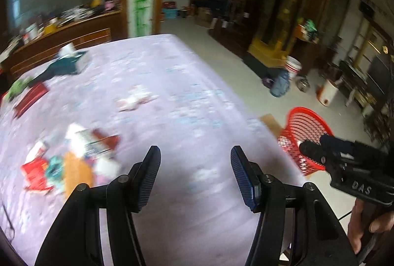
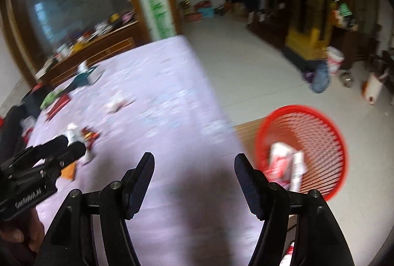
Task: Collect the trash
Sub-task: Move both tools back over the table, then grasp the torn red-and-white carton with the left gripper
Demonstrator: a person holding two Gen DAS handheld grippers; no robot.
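Several wrappers and cartons lie on a table with a lilac cloth [image 1: 172, 98]. A pile of trash [image 1: 73, 157] sits at the left, and one crumpled white wrapper [image 1: 135, 99] lies mid-table. My left gripper [image 1: 195, 155] is open over bare cloth with nothing between its fingers. My right gripper [image 2: 194, 162] is open too, above the table's right edge. A red mesh basket [image 2: 317, 140] stands on the floor to the right and holds a few white and red wrappers [image 2: 285, 162]. Each gripper shows in the other's view: right gripper [image 1: 317, 145], left gripper [image 2: 66, 145].
A teal tissue box [image 1: 71, 61] and a dark red packet [image 1: 30, 98] lie toward the table's far left. A wooden counter [image 1: 61, 34] with clutter runs behind. On the floor to the right stand a white bucket [image 1: 293, 67], a blue bag [image 1: 280, 86] and dark furniture.
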